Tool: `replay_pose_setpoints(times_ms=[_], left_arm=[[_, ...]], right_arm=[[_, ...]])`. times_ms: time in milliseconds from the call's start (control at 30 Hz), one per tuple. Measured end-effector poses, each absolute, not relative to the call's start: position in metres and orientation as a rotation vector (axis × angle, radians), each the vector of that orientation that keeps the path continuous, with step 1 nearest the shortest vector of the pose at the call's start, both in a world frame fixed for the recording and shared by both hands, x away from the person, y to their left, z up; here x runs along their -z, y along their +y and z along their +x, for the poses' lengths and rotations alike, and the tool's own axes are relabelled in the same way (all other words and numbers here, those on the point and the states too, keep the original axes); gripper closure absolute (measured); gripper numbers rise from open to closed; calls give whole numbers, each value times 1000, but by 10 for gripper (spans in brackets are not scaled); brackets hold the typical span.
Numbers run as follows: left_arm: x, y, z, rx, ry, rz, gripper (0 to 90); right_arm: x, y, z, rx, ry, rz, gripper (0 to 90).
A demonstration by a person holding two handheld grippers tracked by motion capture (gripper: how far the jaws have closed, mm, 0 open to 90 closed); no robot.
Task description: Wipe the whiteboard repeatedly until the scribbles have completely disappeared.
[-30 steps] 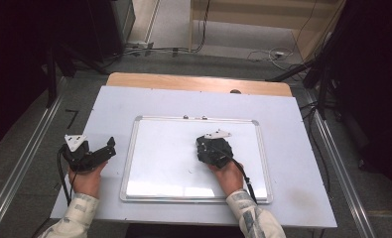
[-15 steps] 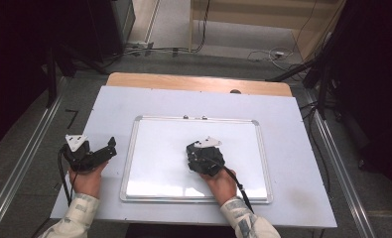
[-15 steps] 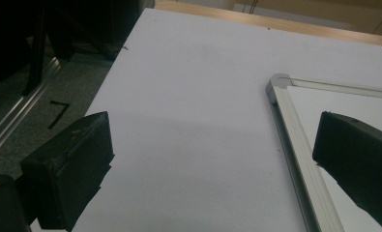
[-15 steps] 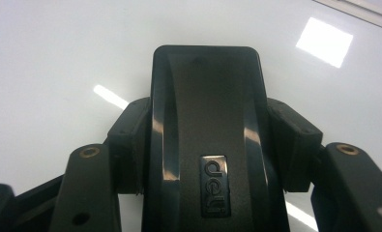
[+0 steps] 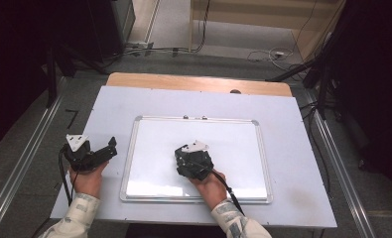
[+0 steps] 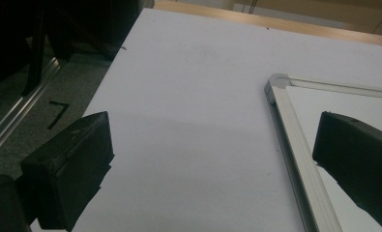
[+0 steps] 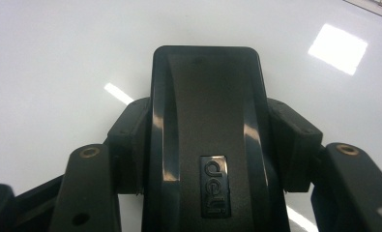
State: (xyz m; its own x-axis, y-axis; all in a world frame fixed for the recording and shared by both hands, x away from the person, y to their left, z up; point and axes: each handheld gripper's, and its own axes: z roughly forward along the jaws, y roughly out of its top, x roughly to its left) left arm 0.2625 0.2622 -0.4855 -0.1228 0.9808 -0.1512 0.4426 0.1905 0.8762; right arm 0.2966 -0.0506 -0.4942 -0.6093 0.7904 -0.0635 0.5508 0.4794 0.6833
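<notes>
Eraser (image 7: 207,140), black with a raised logo, sits clamped between the jaws of the right gripper (image 5: 187,157) and rests on the whiteboard (image 5: 238,144), near the middle of its near half. Left gripper (image 5: 106,148) is held at the table's left, just beside the board's left frame, its jaws spread wide with nothing between them. Whiteboard lies flat on the pale table (image 5: 293,129); a wooden strip (image 5: 198,83) runs along the far edge.
</notes>
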Motion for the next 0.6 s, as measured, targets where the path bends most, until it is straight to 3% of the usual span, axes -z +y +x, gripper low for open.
replay_pose_setpoints(times_ms=[600], left_arm=[[485,265,261,-872,1694,1347,12]], right_arm=[[494,-39,310,-905,2386,1086,390]])
